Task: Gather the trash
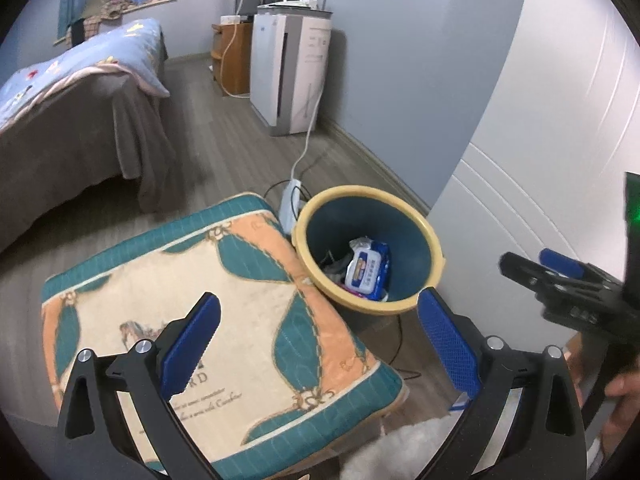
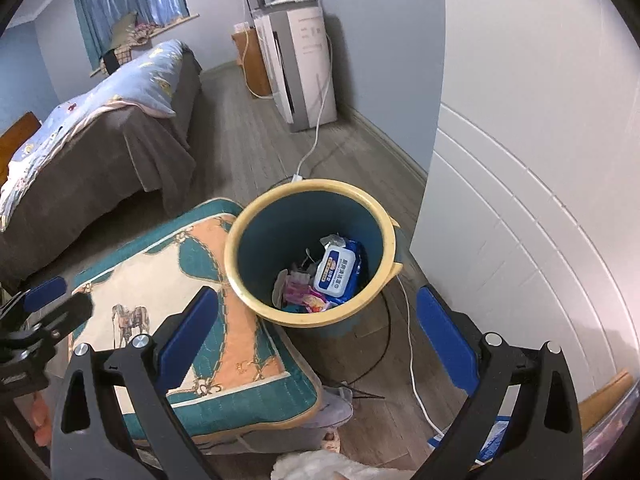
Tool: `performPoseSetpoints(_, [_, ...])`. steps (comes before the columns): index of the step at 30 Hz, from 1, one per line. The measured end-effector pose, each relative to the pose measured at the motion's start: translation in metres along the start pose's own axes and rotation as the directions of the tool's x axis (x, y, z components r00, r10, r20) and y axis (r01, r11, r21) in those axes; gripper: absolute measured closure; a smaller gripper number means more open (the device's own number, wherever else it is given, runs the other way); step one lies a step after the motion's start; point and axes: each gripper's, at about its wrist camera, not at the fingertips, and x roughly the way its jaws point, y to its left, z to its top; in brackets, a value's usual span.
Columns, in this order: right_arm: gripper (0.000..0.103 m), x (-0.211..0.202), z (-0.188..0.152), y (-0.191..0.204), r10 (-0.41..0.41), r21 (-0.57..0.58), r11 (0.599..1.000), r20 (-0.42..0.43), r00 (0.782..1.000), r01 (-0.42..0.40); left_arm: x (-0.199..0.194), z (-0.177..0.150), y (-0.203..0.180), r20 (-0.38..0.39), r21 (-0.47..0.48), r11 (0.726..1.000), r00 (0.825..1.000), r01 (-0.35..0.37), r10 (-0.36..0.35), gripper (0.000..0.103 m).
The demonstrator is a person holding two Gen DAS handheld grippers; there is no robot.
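Trash bin (image 2: 308, 252) beside cushion (image 2: 168, 300)

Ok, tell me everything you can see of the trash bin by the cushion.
The trash bin is a round, plastic-looking bucket, teal inside and out with a wide yellow rim. It stands upright on the wood floor, its rim against the patterned cushion, a white door close on the other side. Inside lie a blue-and-white wipes pack and pink wrappers. Cables run around its base.
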Motion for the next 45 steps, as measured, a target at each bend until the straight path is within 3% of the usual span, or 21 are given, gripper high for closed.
performPoseSetpoints(4, [0.006,-0.006,-0.002,0.012,-0.041,-0.056,0.997,0.052,0.998,0.044,0.006,-0.004,-0.002,0.002,0.047,0.996,0.997,-0.077,0.077,0.005])
performPoseSetpoints(8, [0.006,0.000,-0.003,0.014,-0.064,-0.076,0.995,0.045,0.997,0.068,0.016,-0.005,-0.005,-0.009,0.099,0.984,0.988,-0.151,0.153,0.005])
performPoseSetpoints(45, [0.006,0.012,-0.004,0.014,-0.078,-0.073,0.994,-0.008,0.997,0.077,0.017,-0.003,-0.018,-0.009,0.144,0.983,0.993,-0.118,0.120,0.005])
